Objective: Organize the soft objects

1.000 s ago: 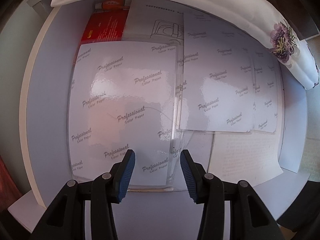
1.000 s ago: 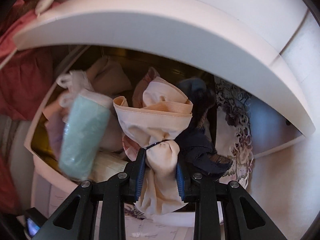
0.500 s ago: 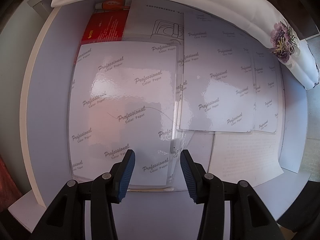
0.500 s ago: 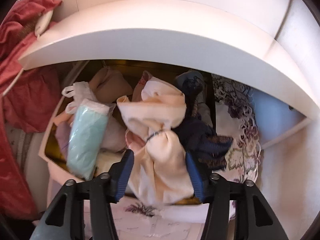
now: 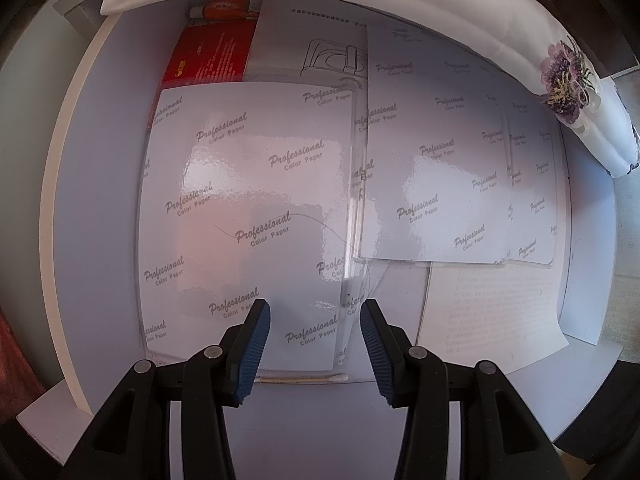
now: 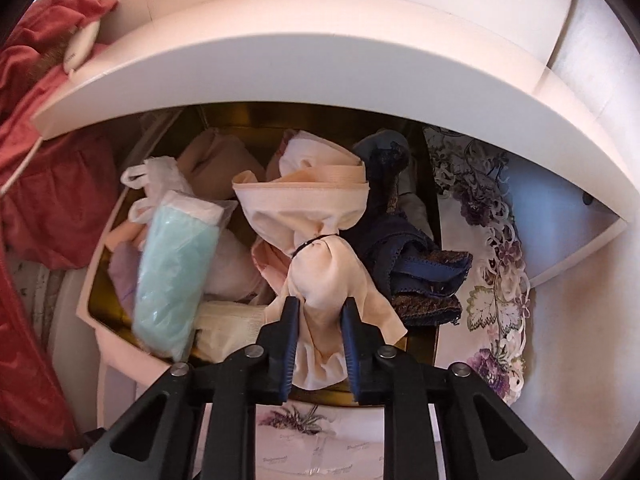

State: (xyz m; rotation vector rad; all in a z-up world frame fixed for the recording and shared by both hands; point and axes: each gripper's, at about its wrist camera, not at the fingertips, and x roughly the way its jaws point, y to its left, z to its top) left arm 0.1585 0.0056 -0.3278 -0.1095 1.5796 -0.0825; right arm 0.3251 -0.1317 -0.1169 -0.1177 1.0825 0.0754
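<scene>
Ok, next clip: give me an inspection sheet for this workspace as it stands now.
Surface: white drawer lined with glossy photo paper, left view.
Job's things: cream garment tied with a black band, over an open drawer stuffed with fabrics; navy lace garment; mint roll in a plastic bag.
Clutter: red packet, cotton swab, printed sheet.
Grippers: left gripper open, empty, above the paper; right gripper just closed, shut on the cream garment.
Cables: thin cord at the left edge.
Surroundings: red cloth, floral cloth, white shelf.
</scene>
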